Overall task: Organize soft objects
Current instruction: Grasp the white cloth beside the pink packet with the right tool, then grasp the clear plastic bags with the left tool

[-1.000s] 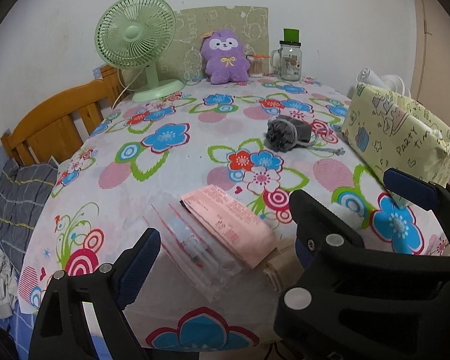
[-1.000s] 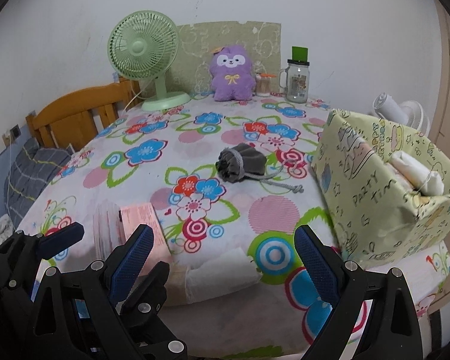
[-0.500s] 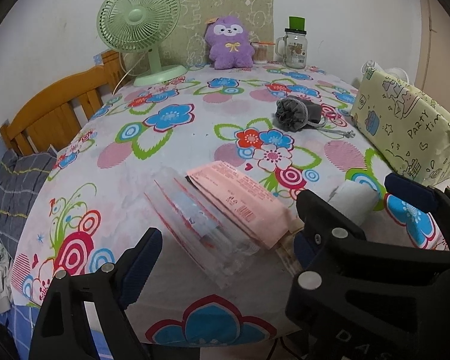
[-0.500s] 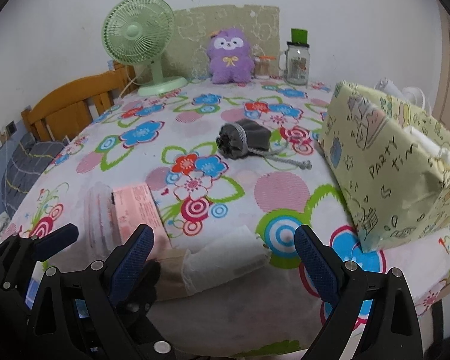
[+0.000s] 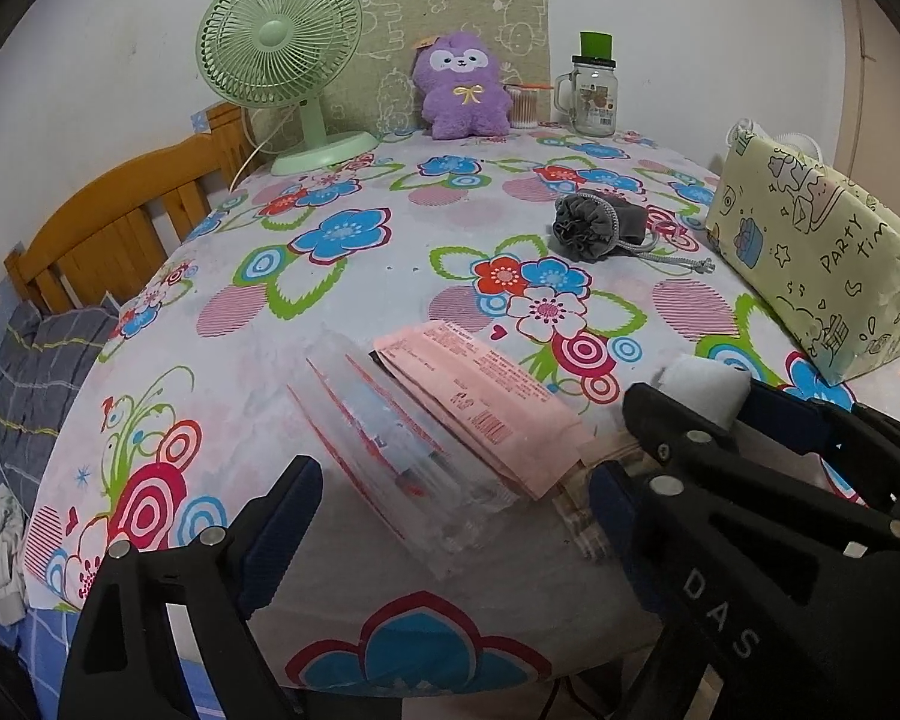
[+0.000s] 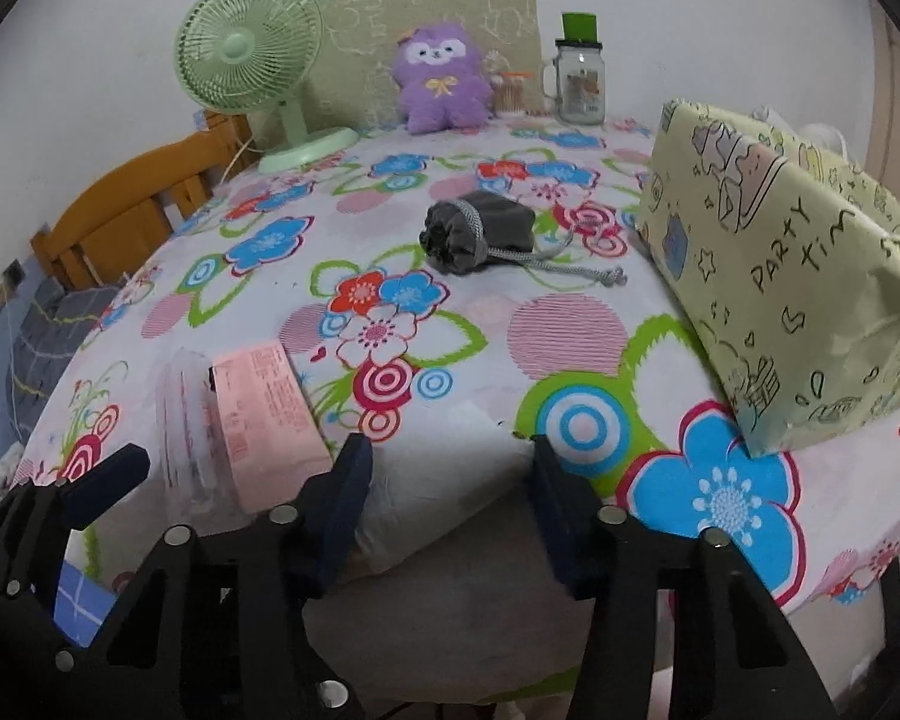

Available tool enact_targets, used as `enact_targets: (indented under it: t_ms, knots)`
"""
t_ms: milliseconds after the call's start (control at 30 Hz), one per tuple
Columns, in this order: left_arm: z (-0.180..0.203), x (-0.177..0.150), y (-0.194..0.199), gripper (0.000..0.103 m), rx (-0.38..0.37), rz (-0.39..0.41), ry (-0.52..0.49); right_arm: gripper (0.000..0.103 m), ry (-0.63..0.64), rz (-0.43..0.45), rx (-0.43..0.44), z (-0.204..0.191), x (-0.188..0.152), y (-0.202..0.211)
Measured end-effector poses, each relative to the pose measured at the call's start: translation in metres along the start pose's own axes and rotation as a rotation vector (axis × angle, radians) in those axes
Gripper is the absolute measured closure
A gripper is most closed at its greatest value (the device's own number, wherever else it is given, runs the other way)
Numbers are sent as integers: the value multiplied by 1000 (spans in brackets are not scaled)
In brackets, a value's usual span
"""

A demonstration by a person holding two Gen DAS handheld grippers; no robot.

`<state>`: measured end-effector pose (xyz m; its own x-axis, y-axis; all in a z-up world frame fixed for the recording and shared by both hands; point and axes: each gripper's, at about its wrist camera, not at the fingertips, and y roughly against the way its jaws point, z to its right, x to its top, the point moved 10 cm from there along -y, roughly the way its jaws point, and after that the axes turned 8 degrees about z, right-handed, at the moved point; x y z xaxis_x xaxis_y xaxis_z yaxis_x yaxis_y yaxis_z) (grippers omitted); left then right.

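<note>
A pink packet (image 5: 480, 396) and a clear plastic pouch (image 5: 390, 450) lie near the front edge of the flowered table (image 5: 330, 312); both also show in the right wrist view, the packet (image 6: 264, 414) beside the pouch (image 6: 180, 426). A white soft bundle (image 6: 444, 480) lies between the fingers of my right gripper (image 6: 447, 474), which is open around it; it also shows in the left wrist view (image 5: 705, 387). My left gripper (image 5: 450, 510) is open over the pouch and packet. A grey drawstring pouch (image 6: 480, 231) sits mid-table. A purple plush (image 6: 441, 81) stands at the back.
A yellow "Party Time" wrapped box (image 6: 798, 276) stands at the right. A green fan (image 6: 252, 60), a glass jar (image 6: 579, 84) and a toothpick holder (image 6: 513, 93) stand at the back. A wooden chair (image 5: 120, 228) stands to the left.
Both grippers have moved forward and lower toward the table's front edge. The right gripper has closed in around the white bundle, which now lies between its fingers.
</note>
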<state>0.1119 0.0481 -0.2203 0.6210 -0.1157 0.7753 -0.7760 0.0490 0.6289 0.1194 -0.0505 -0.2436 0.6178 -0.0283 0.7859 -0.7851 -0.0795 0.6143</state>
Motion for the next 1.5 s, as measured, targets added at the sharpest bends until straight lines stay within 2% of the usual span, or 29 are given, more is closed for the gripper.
enact_targets:
  t_ms: [133, 167, 400, 467, 600, 733, 867, 1133, 1400, 1500]
  knots:
    - [0, 0, -1, 10, 1, -2, -1, 60, 7, 0, -11, 1, 2, 0]
    - [0, 1, -1, 10, 5, -3, 1, 68, 12, -1, -11, 1, 3, -1]
    - [-8, 11, -5, 10, 15, 0, 29, 76, 28, 25, -25, 3, 16, -2]
    - [-11, 14, -6, 10, 17, 0, 40, 81, 31, 34, -25, 3, 21, -3]
    - [-17, 22, -6, 13, 14, 10, 70, 82, 37, 60, -33, 2, 32, -2]
    - [-25, 25, -10, 24, 4, 3, 108, 82, 45, 79, -39, -1, 41, -3]
    - [-32, 21, -16, 31, -22, -21, 160, 82, 54, 84, -42, -6, 46, -9]
    - [-37, 19, -12, 50, -46, -1, 171, 82, 62, 67, -30, -17, 44, -18]
    - [-43, 10, -11, 53, -31, -18, 166, 82, 75, 57, -22, -24, 38, -18]
    - [-41, 10, -11, 57, -32, -15, 163, 82, 85, 55, -12, -27, 36, -17]
